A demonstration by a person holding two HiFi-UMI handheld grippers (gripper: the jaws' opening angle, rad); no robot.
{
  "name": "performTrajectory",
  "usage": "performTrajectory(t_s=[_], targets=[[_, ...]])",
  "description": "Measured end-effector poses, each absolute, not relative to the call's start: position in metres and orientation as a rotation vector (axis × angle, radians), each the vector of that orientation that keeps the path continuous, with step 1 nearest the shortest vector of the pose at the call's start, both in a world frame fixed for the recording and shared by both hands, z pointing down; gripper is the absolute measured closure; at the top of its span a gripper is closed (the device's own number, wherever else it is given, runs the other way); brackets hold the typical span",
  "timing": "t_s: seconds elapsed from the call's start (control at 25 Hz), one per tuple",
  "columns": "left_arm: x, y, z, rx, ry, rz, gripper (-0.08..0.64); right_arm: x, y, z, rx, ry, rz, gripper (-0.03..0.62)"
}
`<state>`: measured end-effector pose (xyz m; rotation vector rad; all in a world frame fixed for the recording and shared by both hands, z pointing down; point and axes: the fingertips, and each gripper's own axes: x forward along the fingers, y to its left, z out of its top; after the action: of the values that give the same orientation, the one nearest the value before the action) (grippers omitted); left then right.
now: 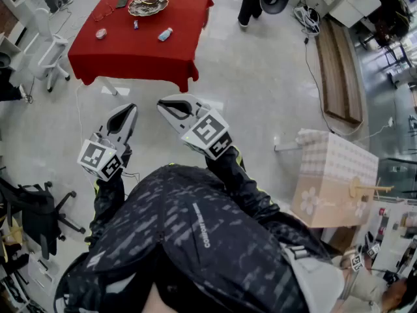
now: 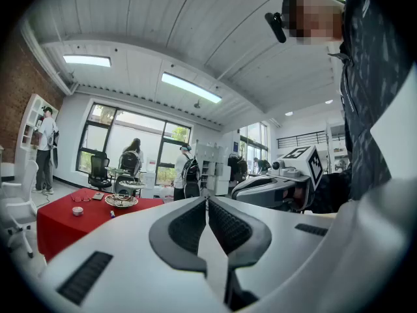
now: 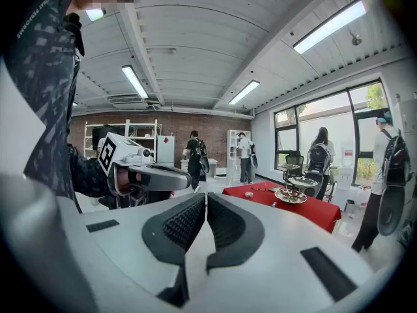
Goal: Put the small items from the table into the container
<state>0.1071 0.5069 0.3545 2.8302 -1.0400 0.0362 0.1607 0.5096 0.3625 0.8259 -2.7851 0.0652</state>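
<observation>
The person's dark patterned jacket (image 1: pixel 195 240) fills the near edge of the head view, with both arms stretched forward over the pale floor (image 1: pixel 260 96). The left tongs (image 1: pixel 130 108) and the right tongs (image 1: pixel 163 104) are held side by side, close together. Both point toward the far bench (image 1: pixel 130 57), which is covered with a red cloth and stands well apart from them. Each gripper view shows its own two ribbed black pads (image 2: pixel 187 227) pressed together with nothing between them, so both tongs are clenched and empty. The small items lie on the red cloth: a pale bottle (image 1: pixel 165 34) toward the right, a blue piece (image 1: pixel 135 24) to its left and a little farther back, and a round piece (image 1: pixel 101 34) toward the left. A dark flat thing (image 1: pixel 122 1) lies farther back. At the far edge of the bench patterned dishes (image 1: pixel 148 4) stand stacked on a stand; what lies in them cannot be made out. A white chair (image 1: pixel 52 47) stands just left of the bench. On the right, near the person, sits a pale patterned box (image 1: pixel 335 175), and a long wooden board (image 1: pixel 339 70) lies on the floor farther off. A black office chair (image 1: pixel 36 210) is at the near left. Another person (image 1: pixel 251 2) stands beyond the bench.
</observation>
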Motion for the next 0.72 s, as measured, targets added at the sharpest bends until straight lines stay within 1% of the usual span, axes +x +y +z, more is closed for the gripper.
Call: performTrajectory(t_s=[0.72], targets=[[0.109, 0.499, 0.346, 2.872, -1.027, 0.048, 0.548, 0.160, 0.500, 0.377, 0.845, -2.723, 0.092, 0.569]])
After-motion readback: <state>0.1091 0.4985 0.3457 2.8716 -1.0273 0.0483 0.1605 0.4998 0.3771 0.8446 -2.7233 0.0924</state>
